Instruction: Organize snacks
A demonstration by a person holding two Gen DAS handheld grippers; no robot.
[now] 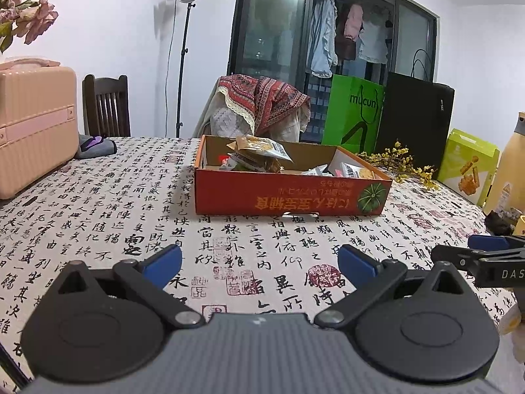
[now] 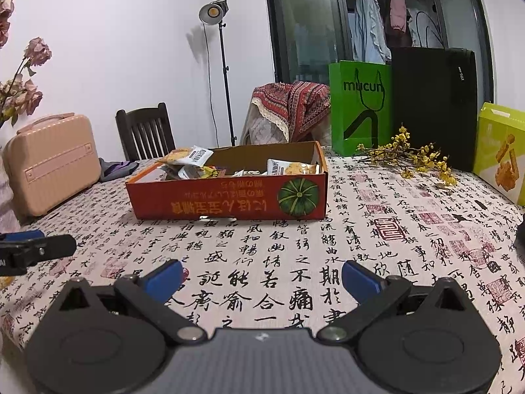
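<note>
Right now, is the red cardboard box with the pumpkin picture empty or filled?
Partly filled: the red cardboard box holds several snack packets, with bare inner wall showing.

Surface [image 2: 295, 262] covered by calligraphy-print cloth. Resting on it: red cardboard box [image 2: 229, 197] of snack packets, pink case [image 2: 49, 164], green bag [image 2: 361, 108], yellow flower sprig [image 2: 410, 157], yellow-green carton [image 2: 502, 154].

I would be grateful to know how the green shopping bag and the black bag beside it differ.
The green shopping bag is bright and carries dark lettering and a line drawing; the black bag is nearly plain. The green bag is narrower and shorter; the black bag is wider and taller. Both stand upright at the table's far edge, by the window.
</note>
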